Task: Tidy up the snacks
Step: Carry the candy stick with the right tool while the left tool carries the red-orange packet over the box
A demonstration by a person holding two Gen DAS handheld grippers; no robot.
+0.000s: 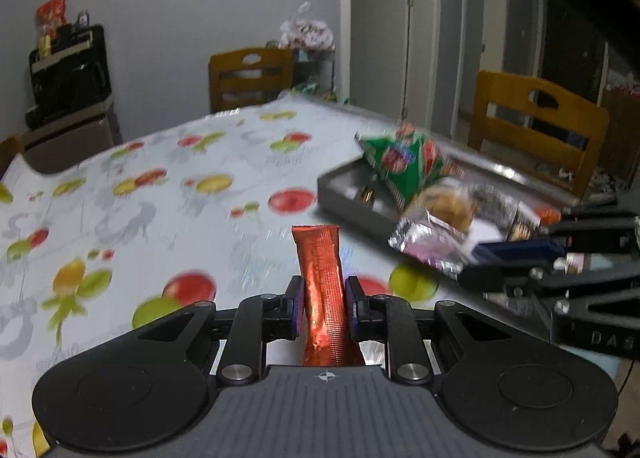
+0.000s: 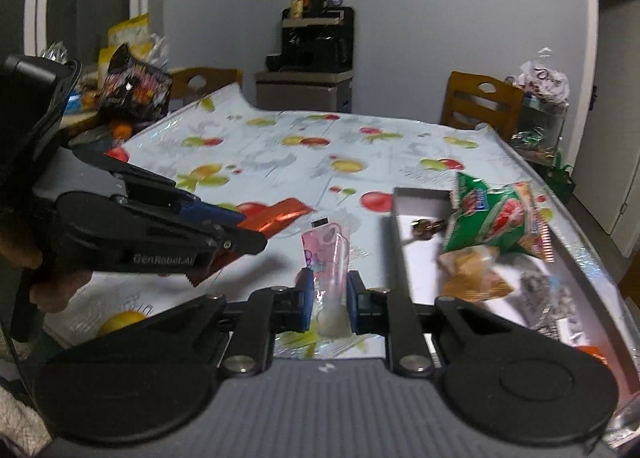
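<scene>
Each claw is clamped on a snack lifted clear of the counter (image 1: 160, 186), the left claw (image 1: 325, 304) on a red stick packet (image 1: 322, 282), the right claw (image 2: 329, 304) on a pink pouch (image 2: 330, 258), probably bound for the half-filled tray (image 2: 400, 234) beside them.

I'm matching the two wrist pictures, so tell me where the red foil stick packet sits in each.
Left wrist view: the red foil stick packet stands at bottom centre, clamped in the left hand-held gripper.
Right wrist view: the packet lies left of centre, in the same gripper.
Shared landmark: the green snack bag in the metal tray.
</scene>
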